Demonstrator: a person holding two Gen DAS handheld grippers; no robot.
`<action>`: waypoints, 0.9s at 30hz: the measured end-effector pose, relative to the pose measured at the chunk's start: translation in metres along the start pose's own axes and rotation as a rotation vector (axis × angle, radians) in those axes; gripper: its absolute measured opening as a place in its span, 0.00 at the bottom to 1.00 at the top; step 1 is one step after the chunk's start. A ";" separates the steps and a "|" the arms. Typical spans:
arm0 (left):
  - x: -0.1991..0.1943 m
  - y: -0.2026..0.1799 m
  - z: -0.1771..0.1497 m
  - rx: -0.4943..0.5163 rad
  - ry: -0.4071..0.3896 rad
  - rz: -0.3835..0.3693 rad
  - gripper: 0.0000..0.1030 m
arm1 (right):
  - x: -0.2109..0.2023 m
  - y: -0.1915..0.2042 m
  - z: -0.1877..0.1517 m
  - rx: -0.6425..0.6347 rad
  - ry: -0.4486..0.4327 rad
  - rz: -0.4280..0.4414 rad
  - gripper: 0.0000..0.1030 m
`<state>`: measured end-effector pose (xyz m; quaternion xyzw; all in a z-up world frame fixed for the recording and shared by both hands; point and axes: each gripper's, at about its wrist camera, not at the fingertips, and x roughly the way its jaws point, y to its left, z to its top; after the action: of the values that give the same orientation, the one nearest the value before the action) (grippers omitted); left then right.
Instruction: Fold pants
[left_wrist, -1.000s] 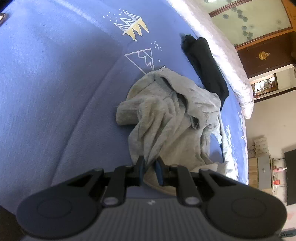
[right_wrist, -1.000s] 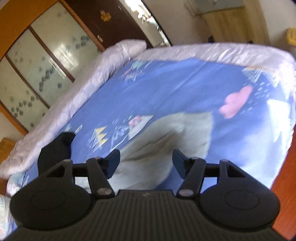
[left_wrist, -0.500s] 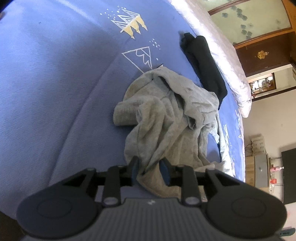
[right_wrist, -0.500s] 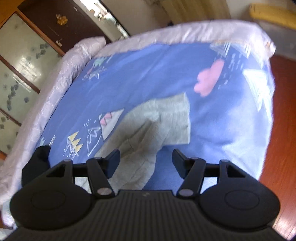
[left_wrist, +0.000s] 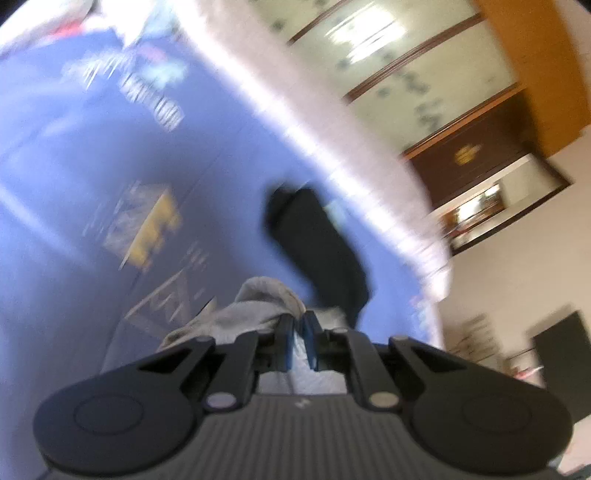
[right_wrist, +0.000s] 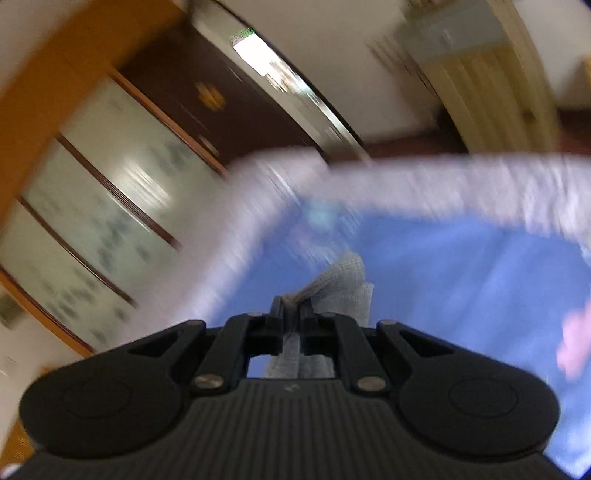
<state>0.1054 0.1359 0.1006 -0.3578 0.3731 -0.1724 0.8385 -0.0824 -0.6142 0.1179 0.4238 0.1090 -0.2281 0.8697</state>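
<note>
Left gripper (left_wrist: 298, 323): fingers nearly closed, pinching a bunched edge of the grey pants (left_wrist: 255, 306); cloth piles up just past the tips, twd the dark garment (left_wrist: 317, 251).
Right gripper (right_wrist: 291, 312): fingers drawn tight on another part of the grey pants; a fold w/ ribbed knit sticks out past the tips and more hangs down betw the fingers.
Pants location: held in both grippers, over the blue bedsheet (left_wrist: 92, 155); how much is off the sheet, can't tell — both views heavily blurred.
Landmark: dark garment lies on the sheet beyond the pants, betw them and the white bed edge (left_wrist: 332, 155); looks apart from the pants, but blur makes this unsure.
Step in hand: prob. the pick-up/shake-out stage, both ends gripped, no fold made yet.
Next move needs: spread the grippers apart so the cloth goes taut and flat, lay it on open sheet on the near side of the dark garment, then bring one leg over the other.
Risk: thin pinch on bunched cloth could slip under tension.
</note>
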 end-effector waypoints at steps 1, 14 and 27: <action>-0.011 -0.003 0.000 0.011 -0.026 -0.017 0.07 | -0.017 0.001 0.009 -0.005 -0.037 0.029 0.10; -0.001 0.148 -0.160 -0.262 0.260 0.181 0.07 | -0.078 -0.196 -0.107 0.218 0.205 -0.316 0.10; -0.049 0.139 -0.137 -0.228 0.115 0.180 0.21 | -0.116 -0.190 -0.095 0.206 -0.032 -0.396 0.37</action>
<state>-0.0265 0.1938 -0.0392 -0.4051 0.4683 -0.0731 0.7818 -0.2758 -0.6061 -0.0272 0.4771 0.1523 -0.4111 0.7617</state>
